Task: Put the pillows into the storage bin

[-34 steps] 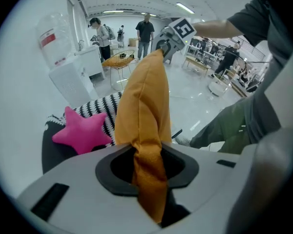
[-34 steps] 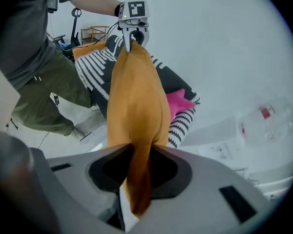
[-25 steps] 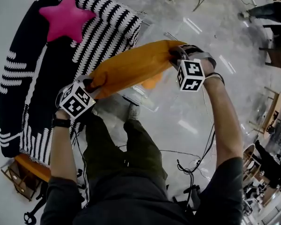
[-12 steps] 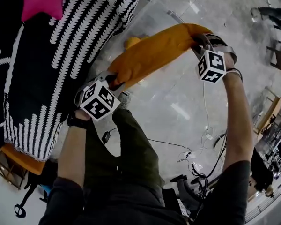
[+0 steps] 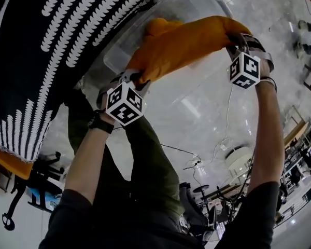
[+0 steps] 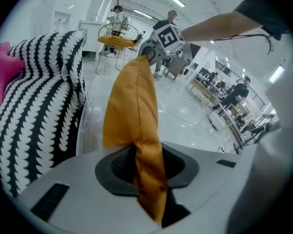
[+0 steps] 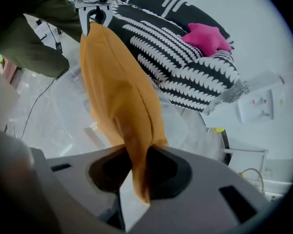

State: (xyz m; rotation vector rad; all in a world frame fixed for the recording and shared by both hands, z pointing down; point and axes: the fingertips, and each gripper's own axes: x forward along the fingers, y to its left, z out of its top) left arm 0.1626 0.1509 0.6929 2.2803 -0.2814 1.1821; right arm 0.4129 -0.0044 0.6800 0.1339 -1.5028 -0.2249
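While both arms reached forward: left gripper (image 5: 136, 78) and right gripper (image 5: 233, 41) pointed steeply down, one at each end of the pillow (image 5: 186, 43).
Left jaws: clenched on one pillow corner.
Right jaws: clenched on the opposite corner.
Pillow: orange, stretched between the grippers, hanging above the bin (image 5: 116, 56), not yet inside.
Bin: clear, just beside a striped cushion (image 5: 41, 61); an orange lump (image 5: 156, 25) showed inside.
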